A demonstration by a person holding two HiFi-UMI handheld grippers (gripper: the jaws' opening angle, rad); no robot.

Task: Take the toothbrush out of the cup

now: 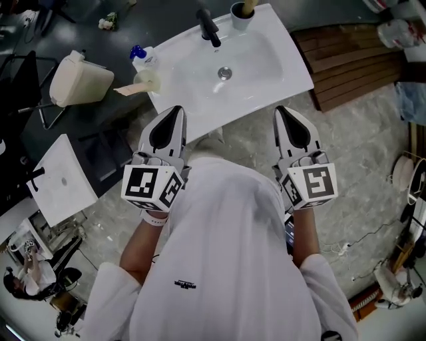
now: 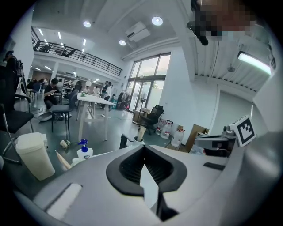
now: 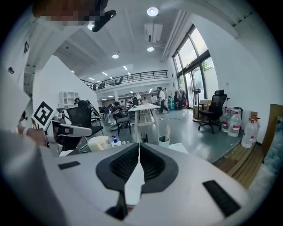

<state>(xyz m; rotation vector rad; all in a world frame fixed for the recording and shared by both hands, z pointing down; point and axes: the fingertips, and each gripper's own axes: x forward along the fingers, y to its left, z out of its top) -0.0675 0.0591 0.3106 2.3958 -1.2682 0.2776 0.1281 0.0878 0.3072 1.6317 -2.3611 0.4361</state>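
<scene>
Big open hall. Pale marbled tiles [image 1: 349, 156] directly below me, and smooth grey floor [image 3: 185, 118] farther out. Wooden decking [image 1: 353, 66] lies to my right. Tall windows [image 3: 196, 66] run nearly up to the ceiling and let in strong daylight. Round ceiling lights [image 3: 152, 11] are on, and I note a ceiling air unit [image 2: 137, 31]. A railed mezzanine [image 2: 75, 50] runs along the far side. White tables [image 2: 90, 100] have people [image 2: 53, 90] seated nearby. A black office chair [image 3: 216, 105] and water jugs [image 3: 248, 128] stand near the windows. Walls [image 2: 196, 92] are plain white.
</scene>
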